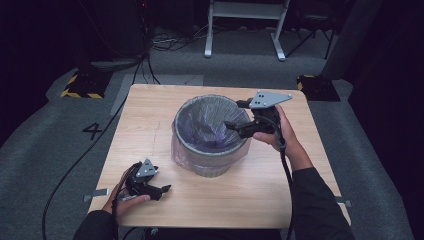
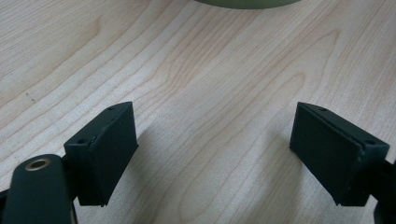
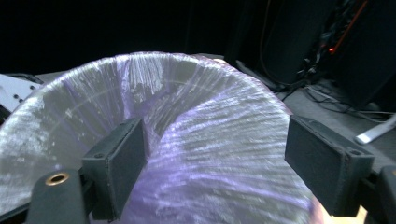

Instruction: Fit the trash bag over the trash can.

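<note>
From above, we see the bin [image 1: 212, 137] with its thin, soft, slippery purple bag liner [image 1: 210, 125] mid-worktop [image 1: 150, 110]; our right tool [image 1: 235, 126] hovers over its rim, best pinched there. Along our left tool [image 2: 212, 154], jaws apart, bare wood. Along our right tool [image 3: 215, 168], jaws apart, liner [image 3: 187, 140] beneath.

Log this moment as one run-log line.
scene: lined bin on wooden table | left gripper: open, empty, low over table | right gripper: open, empty, at bag liner
</note>
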`<state>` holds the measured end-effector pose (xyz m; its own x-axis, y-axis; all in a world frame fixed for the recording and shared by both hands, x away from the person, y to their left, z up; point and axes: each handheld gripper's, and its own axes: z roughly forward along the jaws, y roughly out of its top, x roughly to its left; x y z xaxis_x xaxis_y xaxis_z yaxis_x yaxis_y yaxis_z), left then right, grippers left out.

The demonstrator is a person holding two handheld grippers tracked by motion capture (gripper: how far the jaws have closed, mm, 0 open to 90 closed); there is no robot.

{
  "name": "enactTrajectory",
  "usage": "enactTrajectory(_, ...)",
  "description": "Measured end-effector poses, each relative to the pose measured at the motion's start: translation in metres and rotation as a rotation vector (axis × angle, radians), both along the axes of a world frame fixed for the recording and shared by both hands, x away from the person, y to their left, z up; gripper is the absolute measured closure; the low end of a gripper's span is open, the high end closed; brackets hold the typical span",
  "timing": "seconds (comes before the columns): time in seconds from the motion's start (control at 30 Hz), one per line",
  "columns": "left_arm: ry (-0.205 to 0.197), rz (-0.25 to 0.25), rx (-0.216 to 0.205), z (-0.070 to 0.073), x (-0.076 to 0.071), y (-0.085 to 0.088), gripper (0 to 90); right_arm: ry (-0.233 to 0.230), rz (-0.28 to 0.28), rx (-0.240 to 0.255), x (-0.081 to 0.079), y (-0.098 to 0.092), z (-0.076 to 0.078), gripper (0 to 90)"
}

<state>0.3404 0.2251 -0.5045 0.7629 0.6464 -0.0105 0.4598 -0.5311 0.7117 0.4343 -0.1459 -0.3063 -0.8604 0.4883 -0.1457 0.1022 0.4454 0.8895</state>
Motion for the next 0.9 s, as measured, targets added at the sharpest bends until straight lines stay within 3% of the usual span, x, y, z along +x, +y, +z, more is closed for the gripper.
enactTrajectory(0.3,0.000,-0.006,-0.001,0.000,0.000,0.000,14.4,0.031,0.006,-0.114,0.014,0.021,-0.011,21.2)
enactTrajectory(0.5,0.001,-0.009,0.000,0.000,0.000,0.000,14.5,0.069,0.023,-0.150,0.020,0.026,-0.017,23.8)
enactTrajectory(0.67,0.001,-0.022,-0.001,0.000,-0.001,-0.001,14.5,0.108,0.088,-0.104,0.019,0.024,-0.020,28.1)
enactTrajectory(0.9,0.001,-0.027,0.001,0.000,-0.001,-0.001,14.5,0.109,0.038,-0.175,0.020,0.027,-0.022,26.1)
